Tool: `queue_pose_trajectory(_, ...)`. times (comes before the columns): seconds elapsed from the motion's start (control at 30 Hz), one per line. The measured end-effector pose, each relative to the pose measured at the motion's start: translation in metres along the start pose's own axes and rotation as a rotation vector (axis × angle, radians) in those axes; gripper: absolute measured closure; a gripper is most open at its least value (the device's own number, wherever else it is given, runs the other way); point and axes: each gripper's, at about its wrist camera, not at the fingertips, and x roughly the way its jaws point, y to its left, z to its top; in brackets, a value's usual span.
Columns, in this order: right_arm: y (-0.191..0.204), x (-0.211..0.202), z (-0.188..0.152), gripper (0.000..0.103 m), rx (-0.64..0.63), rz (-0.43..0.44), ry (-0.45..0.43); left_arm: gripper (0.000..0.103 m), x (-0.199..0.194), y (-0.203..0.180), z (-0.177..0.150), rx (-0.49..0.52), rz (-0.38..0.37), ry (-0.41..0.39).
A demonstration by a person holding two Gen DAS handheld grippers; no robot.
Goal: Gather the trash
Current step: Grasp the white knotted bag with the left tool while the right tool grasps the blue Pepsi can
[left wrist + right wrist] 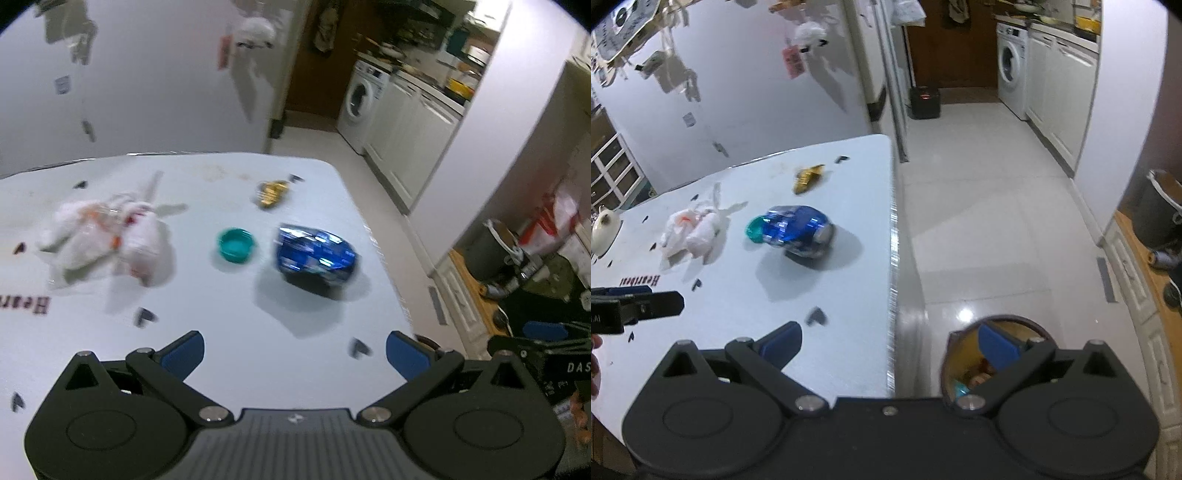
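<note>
Trash is left scattered on the surface (221,317): crushed blue can (316,256), teal cap (236,245); both grippers' fingers (184,350) are spread wide, empty.

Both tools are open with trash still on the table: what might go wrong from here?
1. The crushed blue can lies on its side near the table edge; a glancing contact may roll it off.
2. The green cap is low and flat, so fingers may slip.
3. The bin sits below, partly hidden behind the right tool; drops could miss.
</note>
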Motion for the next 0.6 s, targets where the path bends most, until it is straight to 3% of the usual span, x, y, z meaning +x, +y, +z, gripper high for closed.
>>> queue_pose_trajectory(0.23, 0.045, 0.035, 0.029, 0.0, -0.075, 0.023, -0.023, 0.0, 0.013, 0.056, 0.028, -0.057, 0.046, -0.066)
queue_pose_trajectory(0.6, 0.091, 0.12, 0.074, 0.0, -0.258, 0.064, -0.06, 0.003, 0.078, 0.126, 0.084, -0.235, 0.007, -0.09)
